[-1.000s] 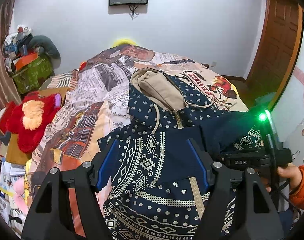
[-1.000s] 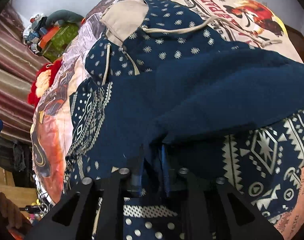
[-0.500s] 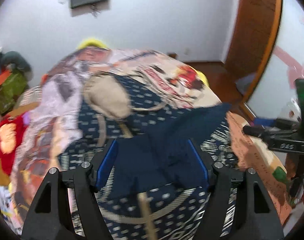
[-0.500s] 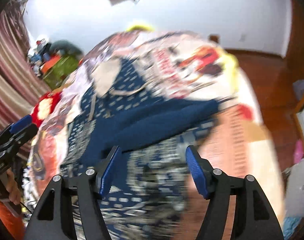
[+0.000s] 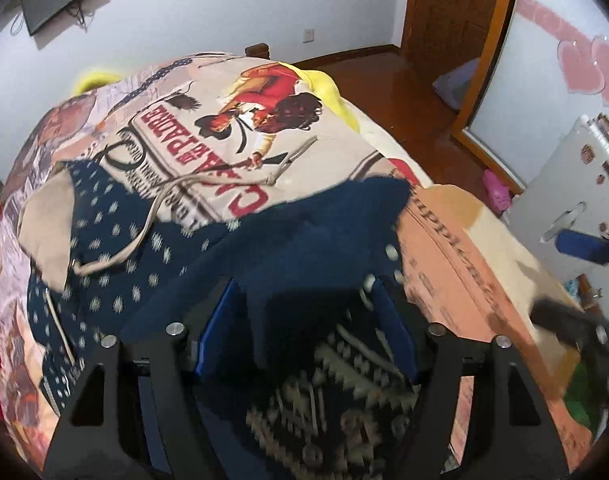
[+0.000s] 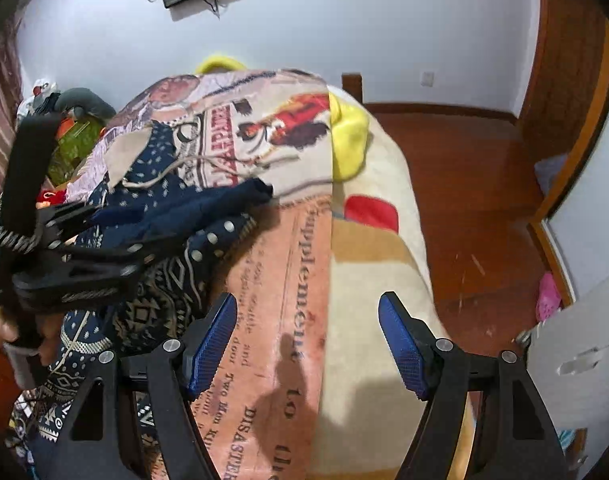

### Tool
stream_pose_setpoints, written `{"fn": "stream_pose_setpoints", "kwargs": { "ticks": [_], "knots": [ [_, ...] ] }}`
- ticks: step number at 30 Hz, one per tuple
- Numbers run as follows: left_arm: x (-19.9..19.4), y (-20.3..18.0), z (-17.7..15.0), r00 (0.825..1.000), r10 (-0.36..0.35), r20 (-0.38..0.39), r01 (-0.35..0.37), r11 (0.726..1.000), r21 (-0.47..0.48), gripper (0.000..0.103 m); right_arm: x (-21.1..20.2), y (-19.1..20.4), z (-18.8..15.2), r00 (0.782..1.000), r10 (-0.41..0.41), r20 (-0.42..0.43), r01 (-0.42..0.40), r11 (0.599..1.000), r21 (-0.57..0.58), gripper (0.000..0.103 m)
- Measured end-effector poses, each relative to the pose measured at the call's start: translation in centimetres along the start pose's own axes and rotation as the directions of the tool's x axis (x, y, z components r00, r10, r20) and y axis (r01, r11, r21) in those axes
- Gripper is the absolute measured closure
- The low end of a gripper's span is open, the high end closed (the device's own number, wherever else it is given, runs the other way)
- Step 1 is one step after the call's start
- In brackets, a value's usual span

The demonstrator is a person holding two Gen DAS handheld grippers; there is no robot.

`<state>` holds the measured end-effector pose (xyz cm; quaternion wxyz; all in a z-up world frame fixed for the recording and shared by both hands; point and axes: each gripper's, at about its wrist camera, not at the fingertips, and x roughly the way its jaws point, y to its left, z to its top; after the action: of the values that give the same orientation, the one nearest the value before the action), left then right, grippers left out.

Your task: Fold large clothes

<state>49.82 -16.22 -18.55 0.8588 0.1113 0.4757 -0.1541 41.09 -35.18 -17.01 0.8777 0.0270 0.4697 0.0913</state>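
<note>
A navy hooded jacket with white dots, tan hood lining and a geometric band lies on the bed; it also shows in the right wrist view. A plain navy sleeve is folded across its front. My left gripper is open, its blue pads either side of the sleeve and patterned cloth. It also shows at the left of the right wrist view, over the jacket. My right gripper is open and empty above the bare blanket, to the right of the jacket.
The bed is covered by a printed newspaper-pattern blanket with a yellow pillow at its right edge. Wooden floor and a wooden door lie to the right. A white cabinet stands near right. Toys and clutter are far left.
My right gripper has let go of the navy sleeve, opened and drawn back to the right over the blanket. My left gripper has moved right and down onto the folded sleeve.
</note>
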Motion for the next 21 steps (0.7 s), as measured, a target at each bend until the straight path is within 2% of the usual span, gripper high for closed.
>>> {"fn": "stream_pose_setpoints", "kwargs": {
  "ticks": [1, 3, 4, 6, 8, 12, 15, 18, 21],
  "knots": [
    [0.6, -0.1, 0.2, 1.000, 0.010, -0.009, -0.010, 1.000, 0.008, 0.045, 0.4, 0.1, -0.1, 1.000, 0.001, -0.006, -0.001, 1.000, -0.004, 0.031],
    [1.4, -0.1, 0.4, 1.000, 0.002, -0.026, -0.002, 1.000, 0.015, 0.067, 0.7, 0.2, -0.3, 1.000, 0.002, -0.012, -0.002, 1.000, -0.014, 0.031],
    [1.6, -0.1, 0.4, 1.000, -0.007, -0.025, 0.007, 1.000, 0.016, 0.073, 0.9, 0.2, -0.3, 1.000, 0.005, -0.015, -0.005, 1.000, -0.018, 0.031],
    [1.4, 0.1, 0.3, 1.000, 0.000, -0.008, 0.000, 1.000, 0.013, 0.093, 1.3, 0.6, -0.2, 1.000, 0.017, -0.023, -0.018, 0.999, -0.027, 0.031],
    [0.4, 0.5, 0.2, 1.000, 0.005, 0.012, -0.005, 1.000, 0.000, 0.096, 1.6, 1.2, -0.2, 0.999, 0.027, -0.029, -0.028, 0.999, -0.038, 0.031],
    [-3.6, 2.7, 0.8, 0.995, -0.012, 0.102, 0.018, 0.998, -0.064, 0.098, 1.9, 2.6, 0.3, 0.998, 0.048, -0.031, -0.049, 0.997, -0.057, 0.031],
    [-8.5, 5.3, 1.0, 0.979, -0.008, 0.204, 0.031, 0.993, -0.112, 0.098, 2.0, 4.0, 0.8, 0.998, 0.064, -0.027, -0.066, 0.995, -0.075, 0.031],
    [-12.6, 8.2, 0.3, 0.962, 0.017, 0.272, 0.027, 0.987, -0.155, 0.098, 2.0, 5.5, 1.4, 0.996, 0.088, -0.021, -0.089, 0.992, -0.085, 0.031],
    [-15.3, 11.0, -1.2, 0.950, 0.064, 0.305, -0.005, 0.982, -0.190, 0.098, 2.7, 7.1, 2.1, 0.993, 0.116, -0.036, -0.119, 0.989, -0.090, 0.031]
  ]
}}
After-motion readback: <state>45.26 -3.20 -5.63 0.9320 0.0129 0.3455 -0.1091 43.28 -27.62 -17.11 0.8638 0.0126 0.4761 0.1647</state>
